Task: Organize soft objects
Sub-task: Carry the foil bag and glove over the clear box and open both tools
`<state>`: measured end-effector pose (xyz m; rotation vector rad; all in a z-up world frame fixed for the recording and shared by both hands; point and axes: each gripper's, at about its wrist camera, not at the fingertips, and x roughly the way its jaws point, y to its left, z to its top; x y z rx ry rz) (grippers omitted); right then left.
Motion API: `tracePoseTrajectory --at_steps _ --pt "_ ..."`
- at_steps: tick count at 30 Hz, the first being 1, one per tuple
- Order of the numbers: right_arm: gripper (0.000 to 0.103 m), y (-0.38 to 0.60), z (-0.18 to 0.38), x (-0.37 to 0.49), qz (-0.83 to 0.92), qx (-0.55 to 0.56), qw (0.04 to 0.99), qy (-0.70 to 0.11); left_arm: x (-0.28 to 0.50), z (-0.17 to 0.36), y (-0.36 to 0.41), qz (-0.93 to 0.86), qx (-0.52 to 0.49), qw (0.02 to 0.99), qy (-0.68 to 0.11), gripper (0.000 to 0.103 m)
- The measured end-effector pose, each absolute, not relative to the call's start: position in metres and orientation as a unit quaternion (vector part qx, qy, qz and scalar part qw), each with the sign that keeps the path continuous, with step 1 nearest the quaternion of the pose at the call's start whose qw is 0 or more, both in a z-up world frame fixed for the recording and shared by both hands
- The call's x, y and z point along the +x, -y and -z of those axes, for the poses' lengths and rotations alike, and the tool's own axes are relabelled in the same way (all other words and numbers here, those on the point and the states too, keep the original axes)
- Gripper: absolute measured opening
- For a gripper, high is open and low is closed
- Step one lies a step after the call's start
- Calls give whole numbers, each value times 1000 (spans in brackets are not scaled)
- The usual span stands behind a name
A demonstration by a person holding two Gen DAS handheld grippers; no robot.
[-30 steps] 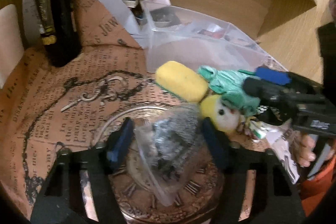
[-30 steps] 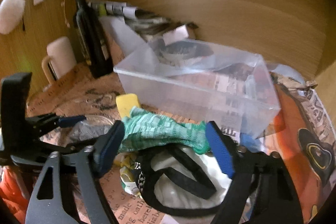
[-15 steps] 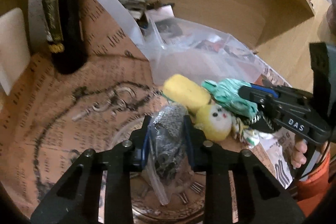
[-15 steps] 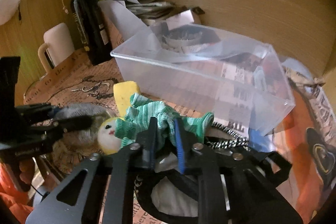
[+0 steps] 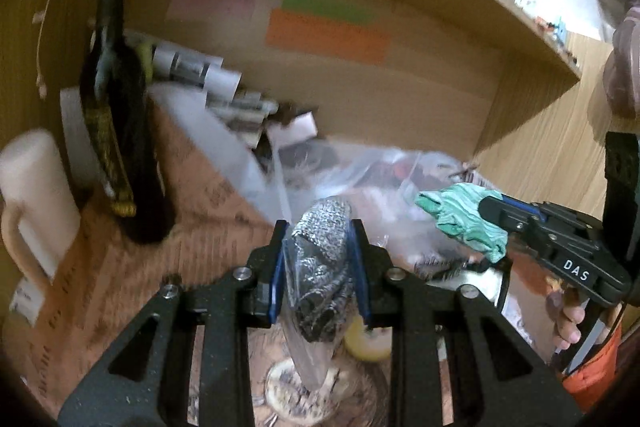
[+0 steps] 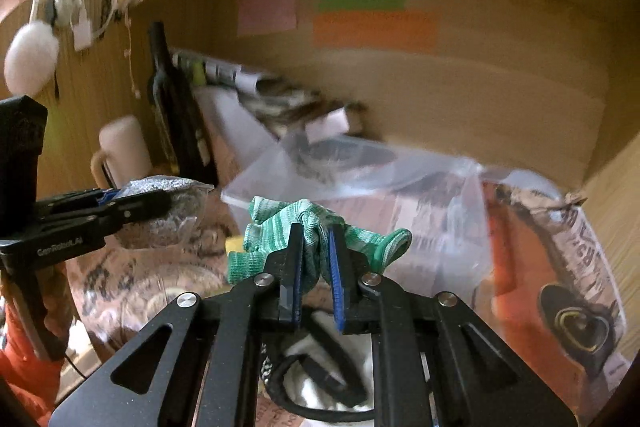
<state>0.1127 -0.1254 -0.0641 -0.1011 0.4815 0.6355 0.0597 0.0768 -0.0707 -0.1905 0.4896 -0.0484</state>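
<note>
My left gripper (image 5: 318, 231) is shut on a clear plastic bag holding a grey speckled cloth (image 5: 322, 267) and holds it up off the table. It also shows in the right wrist view (image 6: 168, 205). My right gripper (image 6: 314, 233) is shut on a green striped glove (image 6: 316, 239), lifted above the table; the glove shows in the left wrist view (image 5: 460, 219) too. A clear plastic bin (image 6: 400, 195) stands just behind both. A yellow doll's head (image 5: 366, 345) lies below the left gripper.
A dark wine bottle (image 5: 120, 131) and a white mug (image 5: 36, 203) stand at the left. Rolled newspapers (image 5: 200, 75) lie against the wooden back wall. A white cloth with a black strap (image 6: 320, 375) lies under the right gripper.
Both grippers closed on their objects and lifted them off the table toward the clear bin. The views tilted upward and show more of the back wall.
</note>
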Motion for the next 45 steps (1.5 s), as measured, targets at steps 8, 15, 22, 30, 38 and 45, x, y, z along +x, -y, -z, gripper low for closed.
tracePoseTrajectory --at_steps 8,15,22,30,38,45 --pt "11 151 34 122 -261 -38 947 -181 86 41 -64 30 -84 971 -221 29" --pt "11 156 26 143 -246 -43 953 -170 121 31 -54 32 -78 970 -226 29" --pt "11 151 40 177 -258 -53 944 -201 166 42 -52 10 -86 960 -267 29" --pt "11 135 68 217 -260 -82 927 -259 214 76 -50 14 -79 938 -336 29" --pt "11 128 96 241 -254 -106 907 -319 240 107 -31 30 -33 918 -394 29" --pt "11 124 109 248 -270 -111 890 -351 249 124 -24 34 -21 906 -422 29"
